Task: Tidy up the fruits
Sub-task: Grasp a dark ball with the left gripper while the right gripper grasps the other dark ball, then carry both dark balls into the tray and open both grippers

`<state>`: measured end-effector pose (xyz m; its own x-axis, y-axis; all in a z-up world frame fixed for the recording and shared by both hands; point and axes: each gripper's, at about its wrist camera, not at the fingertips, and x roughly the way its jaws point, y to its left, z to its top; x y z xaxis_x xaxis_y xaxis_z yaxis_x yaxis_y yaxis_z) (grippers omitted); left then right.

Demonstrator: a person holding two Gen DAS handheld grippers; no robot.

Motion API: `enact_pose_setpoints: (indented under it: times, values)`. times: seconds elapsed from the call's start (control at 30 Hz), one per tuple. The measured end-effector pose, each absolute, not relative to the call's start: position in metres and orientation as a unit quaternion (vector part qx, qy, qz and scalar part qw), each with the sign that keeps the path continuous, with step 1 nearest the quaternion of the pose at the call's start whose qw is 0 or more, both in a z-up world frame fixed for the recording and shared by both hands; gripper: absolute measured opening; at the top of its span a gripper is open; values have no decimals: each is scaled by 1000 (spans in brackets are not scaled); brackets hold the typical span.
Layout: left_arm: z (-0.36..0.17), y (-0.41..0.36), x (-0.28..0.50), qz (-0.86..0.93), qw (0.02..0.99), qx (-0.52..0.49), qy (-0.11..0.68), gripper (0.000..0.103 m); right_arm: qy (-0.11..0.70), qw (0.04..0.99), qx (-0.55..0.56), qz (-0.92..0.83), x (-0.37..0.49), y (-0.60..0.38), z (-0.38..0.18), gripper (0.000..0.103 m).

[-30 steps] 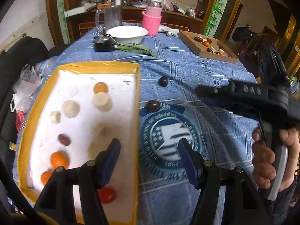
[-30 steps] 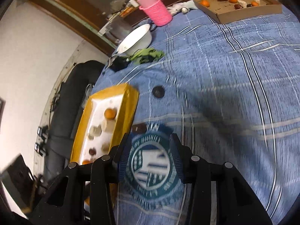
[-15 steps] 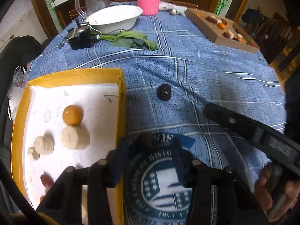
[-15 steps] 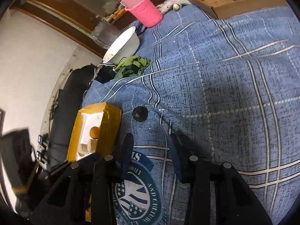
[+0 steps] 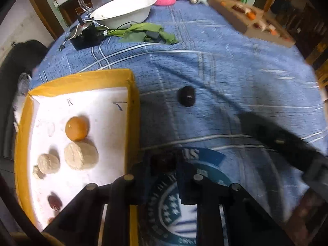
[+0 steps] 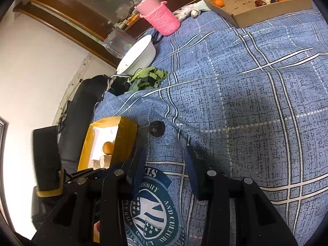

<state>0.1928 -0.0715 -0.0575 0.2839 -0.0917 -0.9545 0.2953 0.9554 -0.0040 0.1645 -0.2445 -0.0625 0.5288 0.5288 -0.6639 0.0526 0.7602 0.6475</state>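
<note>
Left gripper (image 5: 164, 164) pinched on small dark brown fruit (image 5: 163, 161) over blue plaid tablecloth (image 5: 225, 71), just beside yellow-walled tray (image 5: 133, 106). Round black fruit (image 5: 186, 96) apart, farther up the cloth. Right gripper (image 6: 164, 160) spread, empty; white bowl (image 6: 139, 56) and pink knitted cup (image 6: 162, 18) far behind.

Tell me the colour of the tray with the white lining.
Yellow tray; the left wrist view shows it best.

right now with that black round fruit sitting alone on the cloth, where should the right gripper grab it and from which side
Grip the black fruit across its middle, coming down from above. It is small, roundish and low on the blue tablecloth, with free cloth all around, so the right gripper, open just short of it, can straddle either side.
</note>
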Motion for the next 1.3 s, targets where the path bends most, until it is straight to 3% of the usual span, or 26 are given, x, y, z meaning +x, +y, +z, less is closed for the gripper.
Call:
enact_pose_setpoints:
  times: [0.5,0.67,0.83,1.1,1.3]
  values:
    - [-7,28,139,-165,821,-38,545,24,517,798,285,125,225,-198,-71,34]
    - [-6,66,136,-150,828,-66,537,24,535,802,252,83,238,-187,-78,21]
    - [-9,101,137,-136,830,-95,532,24,529,807,252,74,226,-188,-71,19]
    - [-4,139,164,-114,843,-117,513,24,501,818,249,136,185,-150,-36,19]
    - [-2,149,217,-109,850,-103,504,24,506,825,200,153,205,-99,-21,19]
